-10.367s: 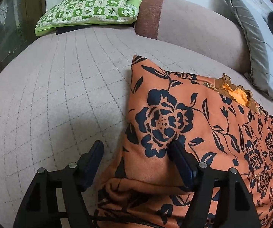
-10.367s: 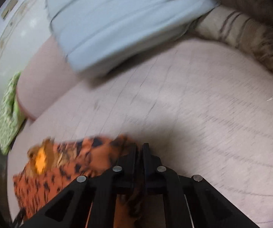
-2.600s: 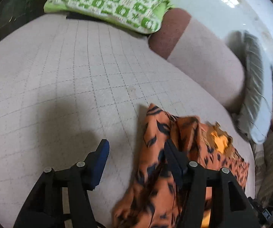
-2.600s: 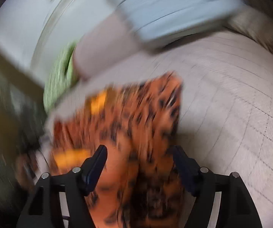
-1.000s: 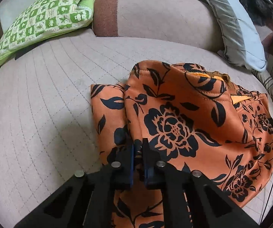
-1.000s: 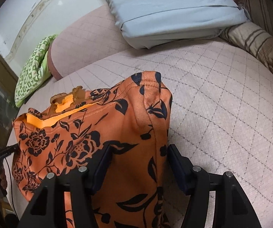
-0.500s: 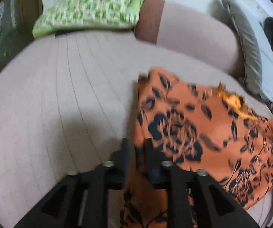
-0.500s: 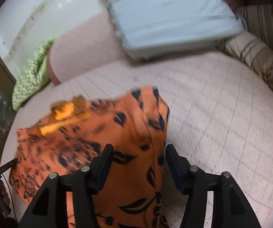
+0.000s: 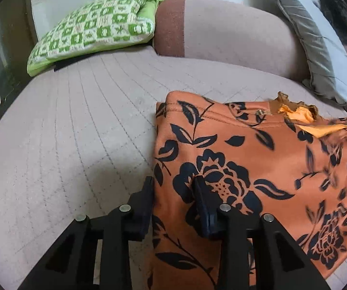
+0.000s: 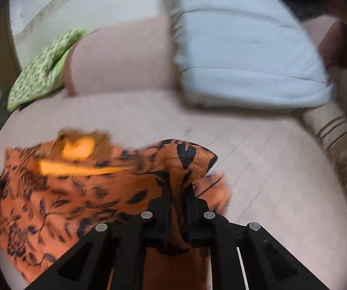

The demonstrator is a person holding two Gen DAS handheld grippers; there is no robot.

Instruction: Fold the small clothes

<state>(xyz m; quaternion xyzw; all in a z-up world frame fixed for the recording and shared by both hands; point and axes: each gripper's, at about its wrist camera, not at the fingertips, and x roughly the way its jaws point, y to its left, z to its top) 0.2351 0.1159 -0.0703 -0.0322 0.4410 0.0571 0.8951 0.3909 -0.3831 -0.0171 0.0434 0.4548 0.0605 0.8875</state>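
The big pink bed (image 9: 81, 130) holds an orange flowered shirt (image 9: 246, 149), lying flat near the front edge, below the pillows. It looks soft, light and floppy, so grabbing its side edges seems best. The right tongs (image 10: 177, 199) have just closed and pinch a bunched side fold. The left tongs (image 9: 173, 193) stand partly spread over the other side edge.

Garment (image 9: 246, 149) lies on the bed (image 9: 64, 145), spreading from centre to 4 o'clock in the left wrist view. Left gripper (image 9: 173, 191) straddles its 9 o'clock edge; right gripper (image 10: 178, 198) sits at its 3 o'clock edge. Behind it: bolster (image 9: 221, 31) at 12, patterned pillow (image 9: 93, 29) at 11, second pillow (image 9: 318, 48) at 2.
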